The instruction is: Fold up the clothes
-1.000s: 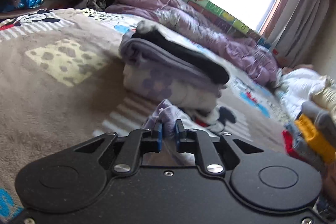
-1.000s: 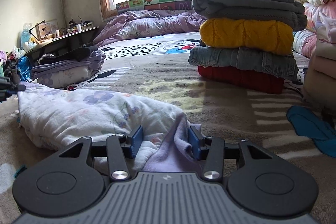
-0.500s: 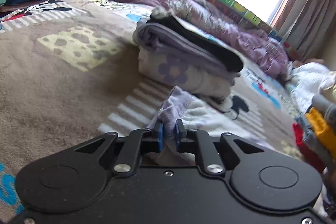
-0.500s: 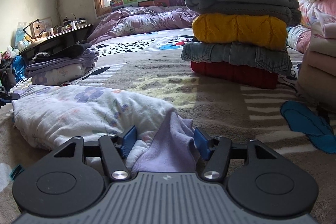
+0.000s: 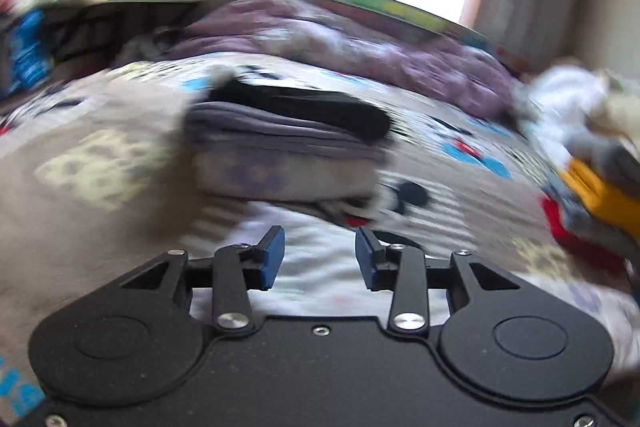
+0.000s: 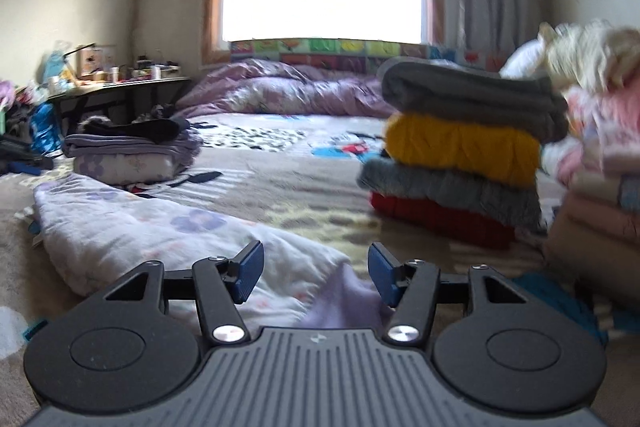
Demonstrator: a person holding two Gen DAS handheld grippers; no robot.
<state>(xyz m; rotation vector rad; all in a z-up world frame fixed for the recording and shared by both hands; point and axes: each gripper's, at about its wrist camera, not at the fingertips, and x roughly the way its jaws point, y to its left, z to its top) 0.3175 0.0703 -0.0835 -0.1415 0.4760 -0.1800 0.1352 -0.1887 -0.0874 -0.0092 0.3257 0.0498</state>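
1. Both grippers were clamped on the floral garment (image 6: 168, 239) earlier; the left gripper (image 5: 319, 254) and right gripper (image 6: 316, 269) are now seen released, jaws spread, nothing held.
2. Floral garment is observed lying folded on the patterned blanket (image 6: 304, 195), its lavender corner under the right gripper.
3. Open blanket is noted between the garment and the purple duvet (image 6: 280, 91) near the window.
4. To the right, room is bounded by a folded stack (image 6: 464, 151): grey, yellow, denim, red.
5. Far left, a smaller folded pile (image 6: 128, 151) is recorded, topped by a dark item.
6. Left view is blurred; only the right view shows the garment's full length.
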